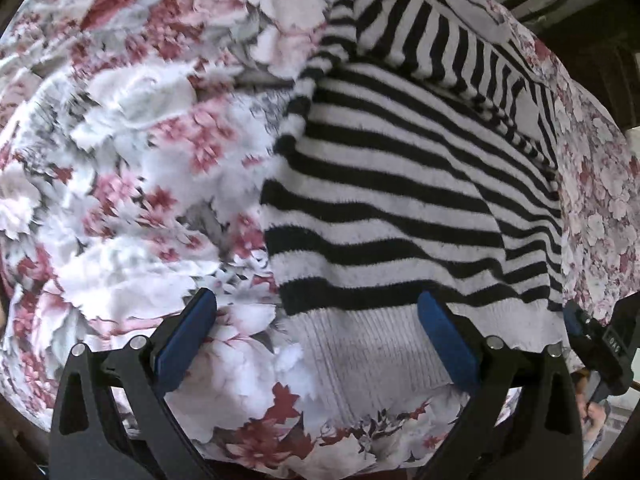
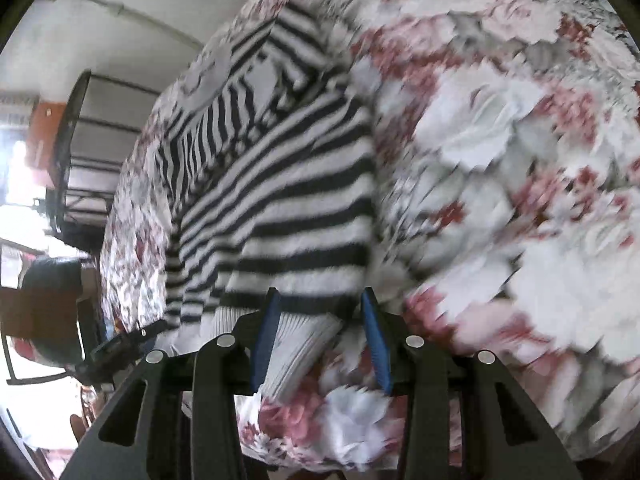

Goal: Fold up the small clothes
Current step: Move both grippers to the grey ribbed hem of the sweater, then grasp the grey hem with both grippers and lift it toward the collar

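Observation:
A black-and-white striped sweater [image 1: 400, 184] with a white ribbed hem [image 1: 360, 344] lies folded on a floral bedsheet [image 1: 120, 160]. My left gripper [image 1: 316, 296] hovers over the hem's left corner, its blue pads [image 1: 188, 340] spread wide and touching nothing. In the right wrist view the same sweater [image 2: 288, 208] fills the middle. My right gripper [image 2: 320, 294] is open. A fold of the ribbed hem [image 2: 300, 352] lies between its jaws beside the left pad [image 2: 266, 332], and the right pad stands clear of the cloth.
The floral sheet [image 2: 500, 160] covers the whole bed and is blurred. The bed edge runs along the sweater's far side [image 2: 124, 208]. Beyond it stand a dark metal frame [image 2: 76, 140] and a white wall [image 2: 140, 12]. The other gripper's body shows at the edge [image 1: 600, 344].

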Demonstrator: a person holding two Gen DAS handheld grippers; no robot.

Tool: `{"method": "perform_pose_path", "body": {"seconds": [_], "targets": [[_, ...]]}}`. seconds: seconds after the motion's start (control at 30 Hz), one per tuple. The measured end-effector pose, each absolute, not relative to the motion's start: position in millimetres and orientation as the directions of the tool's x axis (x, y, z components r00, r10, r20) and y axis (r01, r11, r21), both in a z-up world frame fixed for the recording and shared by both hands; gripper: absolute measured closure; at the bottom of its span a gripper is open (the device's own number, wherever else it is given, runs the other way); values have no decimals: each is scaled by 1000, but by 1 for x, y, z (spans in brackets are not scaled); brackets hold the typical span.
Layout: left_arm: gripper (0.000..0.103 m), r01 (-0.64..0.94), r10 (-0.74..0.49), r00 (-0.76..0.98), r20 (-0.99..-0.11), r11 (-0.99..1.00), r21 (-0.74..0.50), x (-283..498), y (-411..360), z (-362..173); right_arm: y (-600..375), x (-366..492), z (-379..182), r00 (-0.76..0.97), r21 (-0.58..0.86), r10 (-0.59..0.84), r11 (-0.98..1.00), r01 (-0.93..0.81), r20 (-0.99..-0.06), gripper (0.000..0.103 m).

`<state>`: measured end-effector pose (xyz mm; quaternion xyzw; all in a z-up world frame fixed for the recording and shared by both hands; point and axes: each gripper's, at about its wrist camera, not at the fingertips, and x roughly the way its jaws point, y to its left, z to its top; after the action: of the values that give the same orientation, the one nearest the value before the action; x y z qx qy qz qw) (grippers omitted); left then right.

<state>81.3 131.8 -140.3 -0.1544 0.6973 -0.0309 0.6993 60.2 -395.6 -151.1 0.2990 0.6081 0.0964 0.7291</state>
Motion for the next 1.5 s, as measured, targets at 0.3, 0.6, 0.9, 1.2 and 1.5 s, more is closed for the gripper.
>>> {"method": "perform_pose_path", "body": {"seconds": [0.3,0.6,0.9,1.2,1.5], "targets": [[19,-176,-327,-1,-945,930,-322,91,153,-160,-385,65,-156,234,564,518,794,227,-823,49],[50,-191,-378,1,-926,909,-371,119,111,-179,-385,68,-157,261,595,540,767,240,-800,50],[61,-188,-376,2,-926,910,-370,117,104,-184,-375,61,-160,220,557,515,800,225,-828,51],[67,-192,-352,-10,-936,919,-344,123,98,-186,-374,60,-171,236,571,522,780,256,-820,81],[96,-185,-420,139,-897,879,-440,121,107,-144,-399,54,-124,429,683,560,697,218,-708,95]]}}
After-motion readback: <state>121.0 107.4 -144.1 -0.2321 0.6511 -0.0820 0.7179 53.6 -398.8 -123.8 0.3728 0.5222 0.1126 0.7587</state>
